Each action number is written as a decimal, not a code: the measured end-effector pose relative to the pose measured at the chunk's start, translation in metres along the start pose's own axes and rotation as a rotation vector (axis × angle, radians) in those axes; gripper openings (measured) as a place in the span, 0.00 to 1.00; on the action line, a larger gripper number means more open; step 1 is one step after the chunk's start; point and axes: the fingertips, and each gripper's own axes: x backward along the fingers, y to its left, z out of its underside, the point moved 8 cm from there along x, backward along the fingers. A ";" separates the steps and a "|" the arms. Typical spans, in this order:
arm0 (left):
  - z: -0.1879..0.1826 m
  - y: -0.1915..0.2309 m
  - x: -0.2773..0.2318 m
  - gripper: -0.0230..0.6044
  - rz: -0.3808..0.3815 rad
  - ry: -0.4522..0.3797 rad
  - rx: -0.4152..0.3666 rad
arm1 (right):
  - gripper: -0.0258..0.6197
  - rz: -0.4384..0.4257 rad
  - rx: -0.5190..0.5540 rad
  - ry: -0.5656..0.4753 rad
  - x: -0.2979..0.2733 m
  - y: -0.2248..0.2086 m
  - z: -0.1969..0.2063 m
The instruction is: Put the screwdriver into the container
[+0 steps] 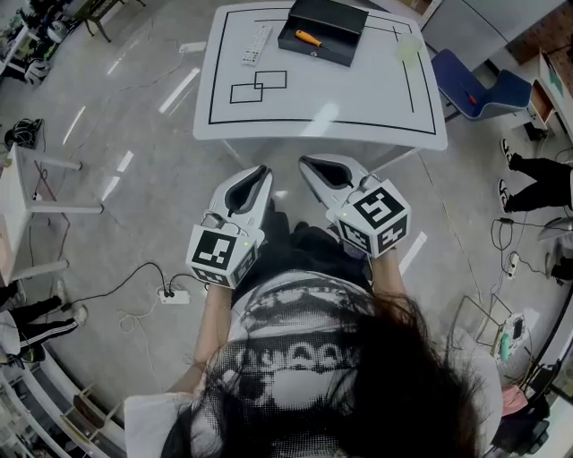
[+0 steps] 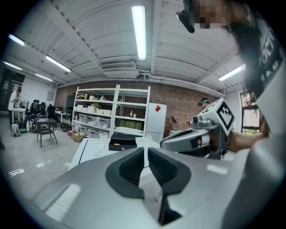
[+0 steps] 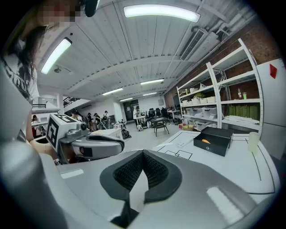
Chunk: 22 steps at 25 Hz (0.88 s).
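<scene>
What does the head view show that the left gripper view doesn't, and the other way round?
Only the head view: the remote on the table, the blue chair, and the power strip on the floor.
Only the left gripper view: the ceiling lights and the shelves.
Both: the right tool, the white table, and the black container holding the orange screwdriver.

The table (image 1: pixel 358 98) is white with black outlined rectangles. The container (image 1: pixel 347 20) is black, the screwdriver (image 1: pixel 309 38) handle orange. The left gripper (image 1: pixel 262 170) and right gripper (image 1: pixel 304 162) are pale grey, patterned with black-and-white square markers. The floor (image 1: pixel 134 233) is glossy grey, the chair (image 1: pixel 483 89) blue.
</scene>
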 end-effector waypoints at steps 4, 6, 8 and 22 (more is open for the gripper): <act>0.001 -0.004 0.001 0.04 -0.001 -0.002 -0.002 | 0.04 -0.006 0.007 0.006 0.003 0.001 0.003; 0.000 -0.006 0.001 0.04 -0.001 -0.005 -0.004 | 0.04 -0.007 0.009 0.009 0.004 0.001 0.003; -0.001 -0.008 0.002 0.04 -0.003 -0.007 -0.005 | 0.04 -0.009 0.012 0.011 0.005 0.002 0.004; 0.004 -0.008 0.003 0.04 -0.013 -0.002 0.001 | 0.04 -0.017 0.020 0.033 0.005 0.001 0.008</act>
